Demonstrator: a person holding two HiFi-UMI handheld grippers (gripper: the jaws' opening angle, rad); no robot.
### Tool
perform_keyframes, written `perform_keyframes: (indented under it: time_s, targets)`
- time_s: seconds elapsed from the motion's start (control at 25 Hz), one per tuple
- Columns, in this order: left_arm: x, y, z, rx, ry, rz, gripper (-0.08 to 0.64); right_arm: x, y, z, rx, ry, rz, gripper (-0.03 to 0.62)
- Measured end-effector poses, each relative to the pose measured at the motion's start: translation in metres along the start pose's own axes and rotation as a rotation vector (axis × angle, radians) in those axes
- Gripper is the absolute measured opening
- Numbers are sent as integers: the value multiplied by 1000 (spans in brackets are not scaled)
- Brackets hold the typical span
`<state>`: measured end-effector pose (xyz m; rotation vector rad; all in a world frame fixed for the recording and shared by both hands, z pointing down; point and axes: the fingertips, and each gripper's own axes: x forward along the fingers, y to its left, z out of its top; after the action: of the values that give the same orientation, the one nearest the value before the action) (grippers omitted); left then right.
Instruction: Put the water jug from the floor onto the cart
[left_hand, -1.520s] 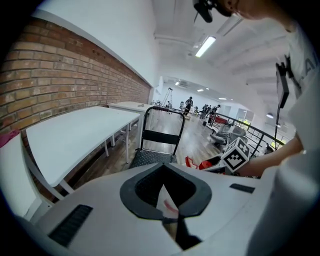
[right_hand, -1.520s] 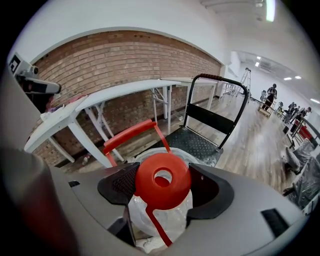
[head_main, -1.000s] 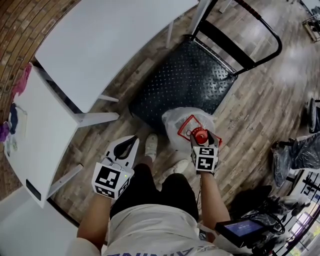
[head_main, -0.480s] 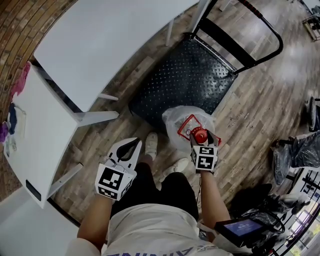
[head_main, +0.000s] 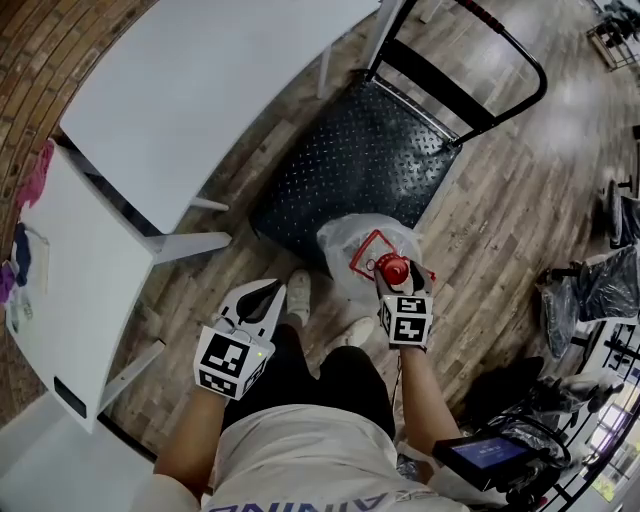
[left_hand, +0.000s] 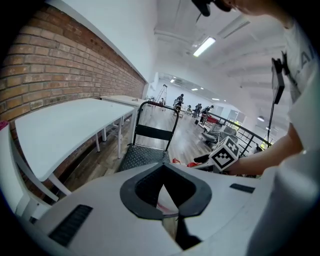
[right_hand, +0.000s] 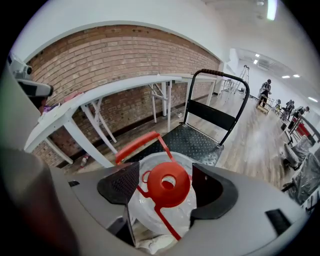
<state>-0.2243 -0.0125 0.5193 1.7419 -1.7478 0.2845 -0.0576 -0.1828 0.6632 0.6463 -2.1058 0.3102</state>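
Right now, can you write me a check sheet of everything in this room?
Surface: wooden floor; the black cart has a bare deck.
Job's things: clear water jug with a red cap, not on the deck, beside its near edge.
Clutter: pink cloth on a white table; grey bags at right.
Tools: right tool open, jaws either side of the cap; left tool shut, empty.
Cables: nothing seen.
Surroundings: brick wall; people far down the hall.
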Motion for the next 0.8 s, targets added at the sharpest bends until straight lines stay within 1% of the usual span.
perform_keyframes:
  time_s: [0.12,0.2,0.36,0.48,0.56,0.68,0.76,0.8]
  targets:
    - [6,-1,12,26,-8,-49,0,-31,9,15,24,-56,10,315]
    - [9,-2,24,58,-19,-86,1,-55,17,27,51,-113,19,314]
    - [14,-13,47,117,-37,-160,0,-96,12,49,115,-240,-24,314]
    - [19,-26,58,166,-37,-206,1,-119,5,58,182,-307,-43,314]
    - [18,-39,59,184,-33,-236,1,-138,2,55,214,-338,-64,314]
    - [10,-64,56,200,-41,-275,0,-172,-3,41,256,-377,-100,310]
    - [1,-81,53,219,-53,-289,0,-195,-5,28,268,-407,-131,288]
    - [-5,-88,51,229,-60,-294,1,-207,-5,21,270,-424,-150,262]
